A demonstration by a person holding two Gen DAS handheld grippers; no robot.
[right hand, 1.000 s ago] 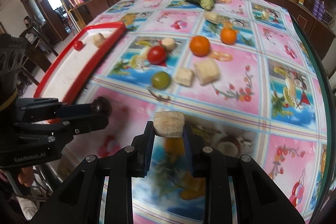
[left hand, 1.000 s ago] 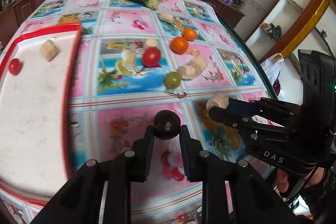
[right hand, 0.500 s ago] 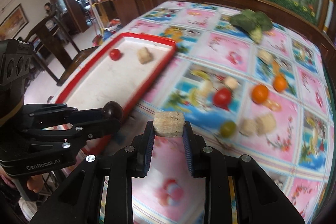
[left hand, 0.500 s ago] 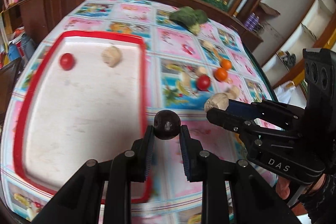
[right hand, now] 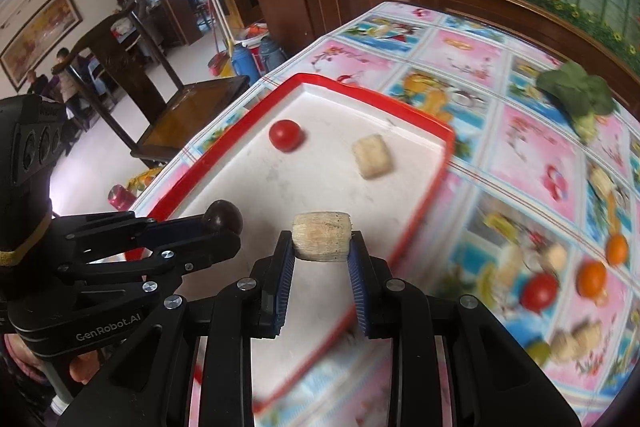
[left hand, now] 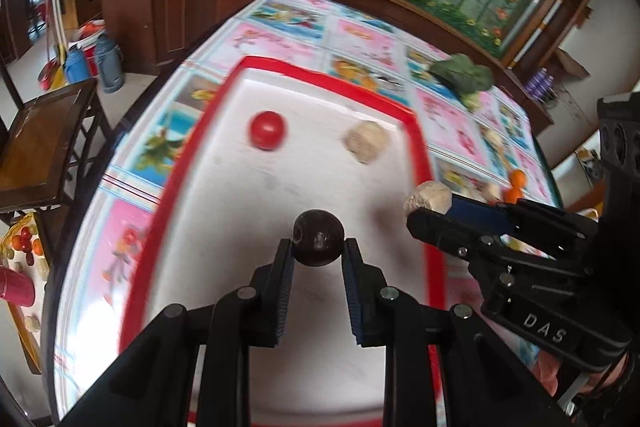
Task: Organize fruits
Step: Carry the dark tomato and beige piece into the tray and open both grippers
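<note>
Swung across from the scattered fruit to above the red-rimmed tray (left hand: 425, 163) within the last second, both grippers together, loads unchanged. Left gripper (left hand: 319, 251) now over the tray's white floor, fingers (left hand: 284, 267) pinching a dark round fruit (left hand: 318, 237) at their tips. Right gripper (right hand: 322, 255) beside it, over the tray near its red right-hand rim, fingers (right hand: 358, 271) pinching a beige cork-like chunk (right hand: 322, 235) held crosswise. Seen from the left wrist, that chunk (left hand: 428, 198) poking past the right gripper (left hand: 434, 215) tips just inside the tray's right rim; from the right wrist, the dark fruit (right hand: 222, 219) sitting at the left gripper (right hand: 218, 227) tips, low to the left.

Already lying in the tray toward its far end: a small red tomato (right hand: 285, 135) and, apart from it to the right, a pale ridged block (right hand: 372, 156). Out on the bench (right hand: 532, 155), covered in a pink and blue picture cloth: a green leafy vegetable (right hand: 576, 94) at the far side, and well to the right of the tray a blurred cluster of a red tomato (right hand: 539, 291), two orange fruits (right hand: 592, 279), a green fruit partly hidden at the bottom edge (right hand: 538, 351) and more pale chunks (right hand: 576, 341). Wooden chair (right hand: 192, 111) off the bench's left end.
</note>
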